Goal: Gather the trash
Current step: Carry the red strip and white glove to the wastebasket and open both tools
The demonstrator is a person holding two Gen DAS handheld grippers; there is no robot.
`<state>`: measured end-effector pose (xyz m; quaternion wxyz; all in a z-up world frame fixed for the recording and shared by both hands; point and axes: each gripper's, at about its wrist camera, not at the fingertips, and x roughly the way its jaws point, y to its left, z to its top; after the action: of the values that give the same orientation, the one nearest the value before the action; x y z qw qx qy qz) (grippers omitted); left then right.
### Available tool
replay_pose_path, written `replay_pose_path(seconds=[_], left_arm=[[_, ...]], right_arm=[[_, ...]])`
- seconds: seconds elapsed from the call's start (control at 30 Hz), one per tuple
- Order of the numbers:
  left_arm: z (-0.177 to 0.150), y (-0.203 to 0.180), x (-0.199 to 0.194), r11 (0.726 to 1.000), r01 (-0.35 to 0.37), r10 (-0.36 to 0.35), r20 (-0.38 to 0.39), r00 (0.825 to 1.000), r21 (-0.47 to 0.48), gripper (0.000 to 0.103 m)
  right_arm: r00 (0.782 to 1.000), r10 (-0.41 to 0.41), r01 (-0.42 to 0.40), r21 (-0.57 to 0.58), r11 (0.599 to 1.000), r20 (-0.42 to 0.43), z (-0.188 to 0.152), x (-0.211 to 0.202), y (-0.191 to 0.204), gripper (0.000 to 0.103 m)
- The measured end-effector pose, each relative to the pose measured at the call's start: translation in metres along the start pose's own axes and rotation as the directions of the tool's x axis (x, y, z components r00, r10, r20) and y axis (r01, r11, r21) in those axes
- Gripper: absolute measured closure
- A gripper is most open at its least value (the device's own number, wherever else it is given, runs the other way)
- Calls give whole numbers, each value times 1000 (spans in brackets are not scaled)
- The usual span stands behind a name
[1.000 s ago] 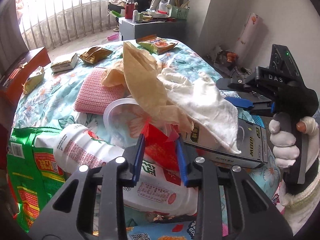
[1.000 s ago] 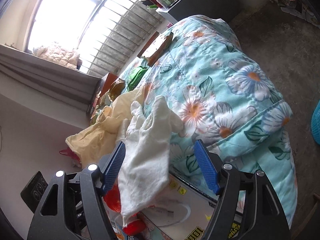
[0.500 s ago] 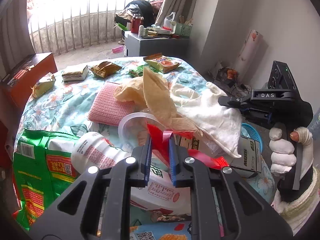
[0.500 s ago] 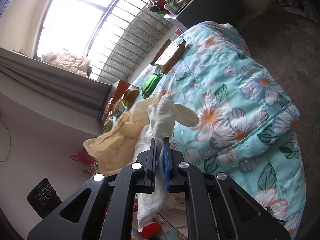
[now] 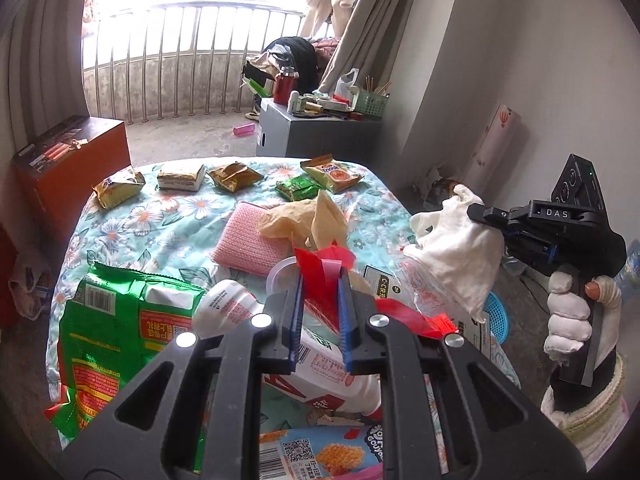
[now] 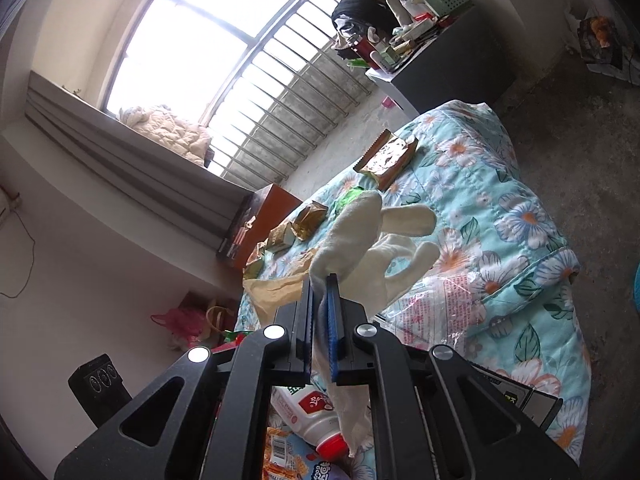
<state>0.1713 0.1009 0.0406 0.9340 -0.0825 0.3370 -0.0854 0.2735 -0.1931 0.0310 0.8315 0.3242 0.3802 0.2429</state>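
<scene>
My left gripper (image 5: pixel 319 280) is shut on a red plastic wrapper (image 5: pixel 326 266) and holds it above the trash heaped on the floral table cover (image 5: pixel 172 216). My right gripper (image 6: pixel 319 292) is shut on a white glove (image 6: pixel 376 240) and holds it up off the table; it shows in the left wrist view (image 5: pixel 456 240) at the right, above a clear plastic bag (image 5: pixel 424 280). Below lie a white bottle (image 5: pixel 320 364), a green snack bag (image 5: pixel 120 332), a tan paper bag (image 5: pixel 304 216) and a pink sponge cloth (image 5: pixel 252 240).
Several snack packets (image 5: pixel 236 174) lie in a row at the table's far edge. A brown box (image 5: pixel 68 168) stands at the left, a grey cabinet (image 5: pixel 316 132) behind. A blue basket (image 5: pixel 496 316) sits on the floor at the right. A black carton (image 6: pixel 520 396) lies on the table.
Both grippers closed, the left on the red wrapper and the right on the white glove, then both lifted their items up from the pile.
</scene>
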Motion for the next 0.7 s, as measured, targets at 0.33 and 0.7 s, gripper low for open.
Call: replay_pose_path(seconds=[0.33, 0.7], left_arm=[[3, -6, -41, 999, 33, -33, 79, 996, 1, 89], [8, -47, -69, 985, 157, -164, 117, 979, 64, 89]], right_arm=[[994, 103, -100, -73, 992, 41, -4, -42, 44, 96], [980, 84, -71, -83, 994, 179, -22, -120, 41, 96]])
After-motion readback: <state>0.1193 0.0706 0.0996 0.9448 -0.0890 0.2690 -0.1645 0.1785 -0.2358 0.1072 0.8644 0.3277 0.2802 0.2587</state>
